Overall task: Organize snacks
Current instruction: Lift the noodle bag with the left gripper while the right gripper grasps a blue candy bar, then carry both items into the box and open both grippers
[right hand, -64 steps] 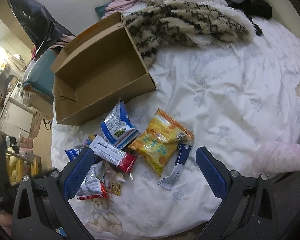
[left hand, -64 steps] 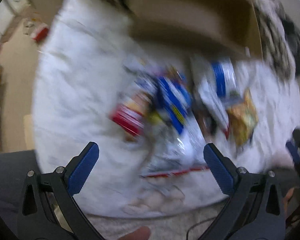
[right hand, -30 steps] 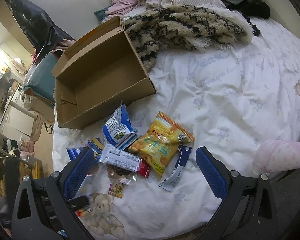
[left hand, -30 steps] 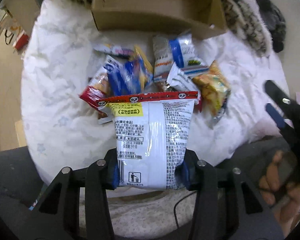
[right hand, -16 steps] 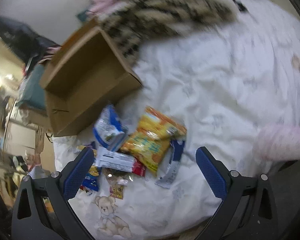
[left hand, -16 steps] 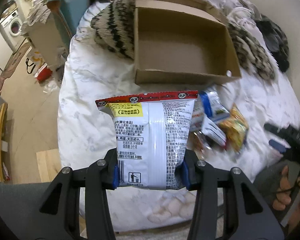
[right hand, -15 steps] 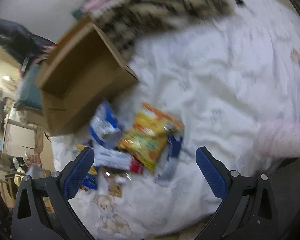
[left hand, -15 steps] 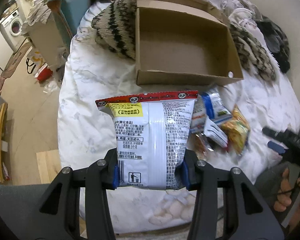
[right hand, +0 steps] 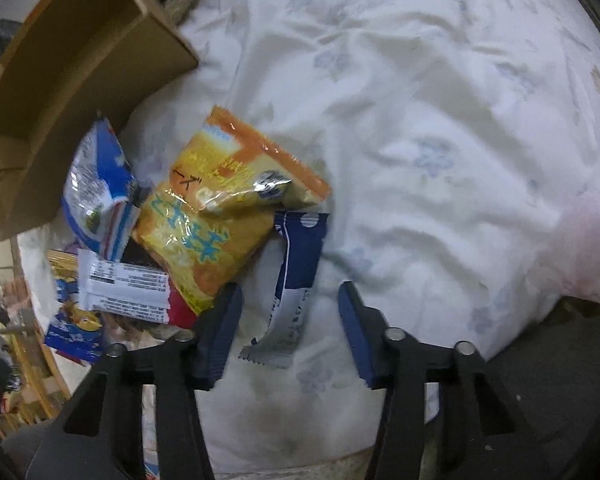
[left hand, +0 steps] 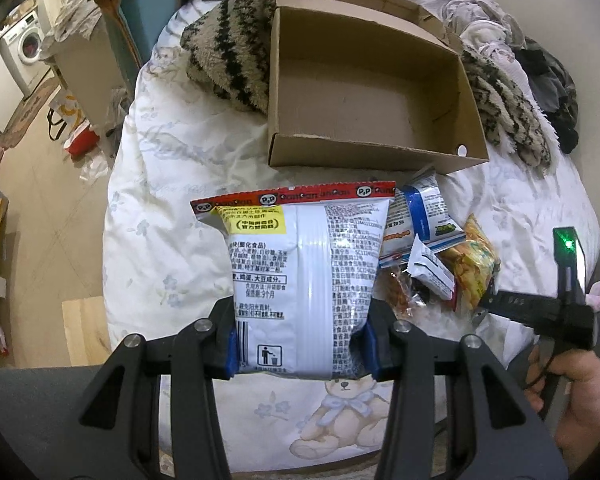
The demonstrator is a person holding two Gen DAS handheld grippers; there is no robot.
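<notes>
Two risks stand out to me. My left gripper (left hand: 302,354) is pinching the big white puffed snack bag with a red top strip (left hand: 302,276) only at its bottom corners, so the tall, air-filled bag could fold or slide out on the way to the open brown cardboard box (left hand: 364,92) at twelve o'clock. Its near wall stands up; carried too low, the bag would catch on it.

My right gripper (right hand: 288,334) is spread wide, hovering with the slim navy-and-white wrapper (right hand: 294,280) between its fingers (right hand: 224,336). That wrapper lies flat on the soft white floral bedsheet (right hand: 440,120), so closing may bunch cloth instead. The crinkled yellow-orange chip packet (right hand: 220,208) at ten o'clock touches it and could get dragged along.
</notes>
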